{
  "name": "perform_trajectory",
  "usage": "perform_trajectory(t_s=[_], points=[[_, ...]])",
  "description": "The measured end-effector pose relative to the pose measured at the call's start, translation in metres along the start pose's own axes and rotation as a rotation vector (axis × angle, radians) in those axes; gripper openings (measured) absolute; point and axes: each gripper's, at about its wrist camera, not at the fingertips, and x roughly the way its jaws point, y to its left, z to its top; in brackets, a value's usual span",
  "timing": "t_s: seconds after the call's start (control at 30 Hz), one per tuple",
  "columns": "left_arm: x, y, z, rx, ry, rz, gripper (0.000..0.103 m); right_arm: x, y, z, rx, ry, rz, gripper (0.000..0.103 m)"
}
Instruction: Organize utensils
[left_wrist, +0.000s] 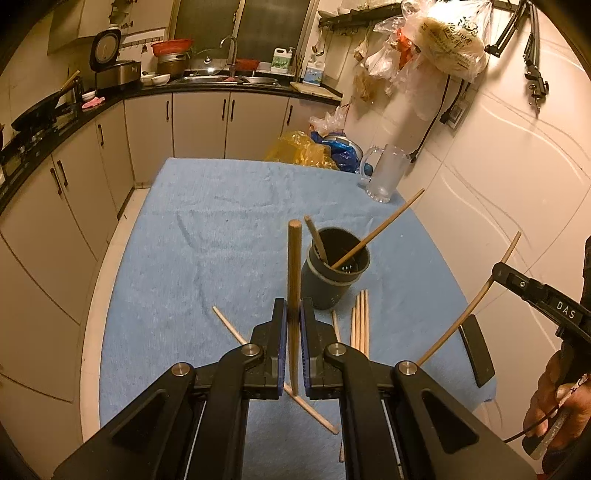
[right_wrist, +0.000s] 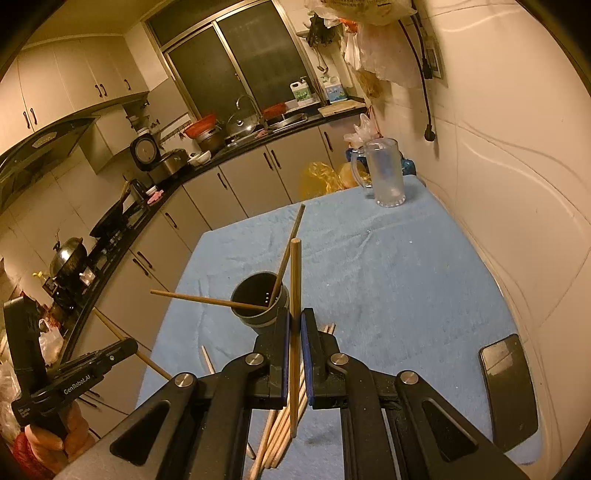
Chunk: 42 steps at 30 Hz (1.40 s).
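Note:
A dark grey utensil cup (left_wrist: 334, 275) (right_wrist: 260, 308) stands on the blue cloth and holds two chopsticks that lean out of it. My left gripper (left_wrist: 293, 314) is shut on a wooden chopstick (left_wrist: 294, 280), held upright just left of the cup. My right gripper (right_wrist: 294, 325) is shut on another wooden chopstick (right_wrist: 295, 295), held upright just right of the cup. Several loose chopsticks (left_wrist: 360, 317) (right_wrist: 280, 435) lie on the cloth in front of the cup. One more chopstick (left_wrist: 236, 334) lies slanted under my left gripper.
A clear glass mug (left_wrist: 386, 171) (right_wrist: 384, 173) stands at the far right corner of the table (left_wrist: 184, 258). A black phone (left_wrist: 476, 349) (right_wrist: 508, 391) lies near the right edge by the wall. Kitchen cabinets and counter run along the left and back.

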Motion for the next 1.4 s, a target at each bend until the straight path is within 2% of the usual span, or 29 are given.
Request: perform_trajectory(t_s=[0.43, 0.83, 1.1, 1.4], points=[[-0.017, -0.017, 0.032, 0.012, -0.042, -0.041, 0.006, -0.003, -0.001, 0.029, 0.035, -0.036, 0.039, 0.007], [-0.029, -0.039, 0.093, 0.013, -0.118, -0.083, 0.006, 0.009, 0.012, 0.078, 0.052, -0.079, 0.085, 0.007], [-0.014, -0.048, 0.128, 0.009, -0.147, -0.065, 0.006, 0.022, 0.022, 0.109, 0.043, -0.112, 0.086, 0.007], [0.017, -0.054, 0.130, 0.015, -0.113, -0.045, 0.006, 0.049, 0.026, 0.124, 0.035, -0.121, 0.052, 0.007]])
